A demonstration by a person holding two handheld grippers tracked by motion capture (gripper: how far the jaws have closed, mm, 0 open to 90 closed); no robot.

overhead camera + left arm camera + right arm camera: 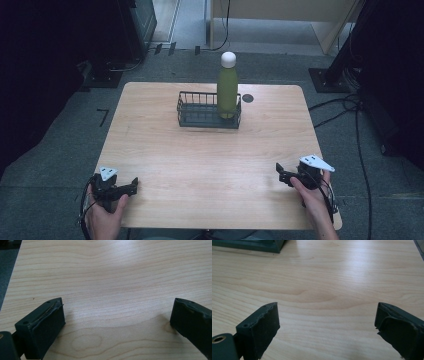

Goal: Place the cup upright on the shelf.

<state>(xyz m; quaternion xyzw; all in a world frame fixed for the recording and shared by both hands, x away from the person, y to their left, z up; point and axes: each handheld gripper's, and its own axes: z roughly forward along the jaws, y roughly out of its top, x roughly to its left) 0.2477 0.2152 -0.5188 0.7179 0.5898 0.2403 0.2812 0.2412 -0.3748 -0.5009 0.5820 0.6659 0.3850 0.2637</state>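
1 green bottle (227, 90) stands upright in 1 wire basket (200, 116) on the table (210, 155) — 2 grippers, left gripper (131, 186) and right gripper (281, 174), both spread wide, holding nothing.

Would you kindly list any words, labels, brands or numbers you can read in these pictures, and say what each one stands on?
None can be read.
The green bottle with its white cap, standing in the wire basket, shows no legible label.
The wooden table and both grippers bear no writing.
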